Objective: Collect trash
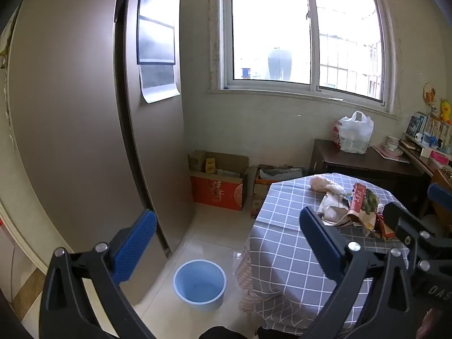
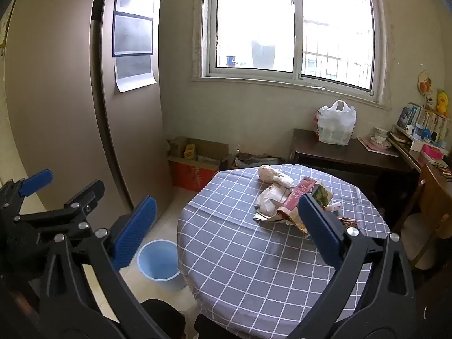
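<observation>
— Looking at the trash pile [image 2: 293, 200] first: crumpled white paper, a pinkish wad, and printed snack wrappers, heaped on the round table [image 2: 240, 254] toward its far right edge, over the grey checked cloth.

— Which way does the heap run?

— Its long axis goes from the pink wad at the far side down toward the near right edge, where the wrappers end.

— And the bin?

— A blue bucket [image 2: 158, 262] stands on the floor just beside the table's left edge, apparently with nothing in it.

— Where are the grippers?

— Both hang short of the table's near edge, tilted somewhat downward, touching nothing. The right gripper [image 2: 223, 230] has its jaws spread wide with nothing between them; the pile lies ahead and slightly right, its near end just behind the right finger in that view. The left gripper [image 1: 228, 247] is likewise wide apart and carrying nothing; from it the pile [image 1: 350, 206] sits ahead and off to the right, while the bucket [image 1: 200, 284] lies almost straight below and ahead.

— So which reaches?

— I'd judge the right one nearer the trash, and the left nearer the bucket.
</observation>
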`<state>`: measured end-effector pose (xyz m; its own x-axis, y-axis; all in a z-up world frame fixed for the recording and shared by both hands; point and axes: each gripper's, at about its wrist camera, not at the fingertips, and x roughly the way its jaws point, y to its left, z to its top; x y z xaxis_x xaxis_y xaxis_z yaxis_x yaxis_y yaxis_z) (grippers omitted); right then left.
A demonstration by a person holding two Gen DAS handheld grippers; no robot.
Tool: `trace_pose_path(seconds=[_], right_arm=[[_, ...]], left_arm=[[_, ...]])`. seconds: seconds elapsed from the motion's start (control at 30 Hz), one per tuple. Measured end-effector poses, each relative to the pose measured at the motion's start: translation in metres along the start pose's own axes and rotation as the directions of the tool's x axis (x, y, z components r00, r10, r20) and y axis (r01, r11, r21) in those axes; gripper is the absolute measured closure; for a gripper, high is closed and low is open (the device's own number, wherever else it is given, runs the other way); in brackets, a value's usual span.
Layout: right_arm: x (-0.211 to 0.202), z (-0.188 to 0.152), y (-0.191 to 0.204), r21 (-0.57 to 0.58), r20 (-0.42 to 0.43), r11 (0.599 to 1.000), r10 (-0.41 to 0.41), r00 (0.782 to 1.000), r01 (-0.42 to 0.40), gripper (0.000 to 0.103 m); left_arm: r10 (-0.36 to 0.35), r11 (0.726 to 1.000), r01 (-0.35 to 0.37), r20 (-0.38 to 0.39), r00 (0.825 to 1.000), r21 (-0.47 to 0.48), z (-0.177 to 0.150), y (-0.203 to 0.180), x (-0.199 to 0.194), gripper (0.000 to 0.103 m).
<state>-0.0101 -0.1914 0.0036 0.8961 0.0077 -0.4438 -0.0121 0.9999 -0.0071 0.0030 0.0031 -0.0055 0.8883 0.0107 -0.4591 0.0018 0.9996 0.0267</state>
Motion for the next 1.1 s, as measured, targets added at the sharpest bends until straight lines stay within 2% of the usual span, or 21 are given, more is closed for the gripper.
trace_pose_path(seconds=[1.1], right_arm=[[0.0042, -0.0012, -0.0003, 0.003, -0.006, 1.000, 0.010, 1.000, -0.010, 0.005]], left_arm=[[0.006, 1.000, -0.006, 0.001, 1.000, 0.003, 0.0009, 0.0036, 0.0000, 0.004]])
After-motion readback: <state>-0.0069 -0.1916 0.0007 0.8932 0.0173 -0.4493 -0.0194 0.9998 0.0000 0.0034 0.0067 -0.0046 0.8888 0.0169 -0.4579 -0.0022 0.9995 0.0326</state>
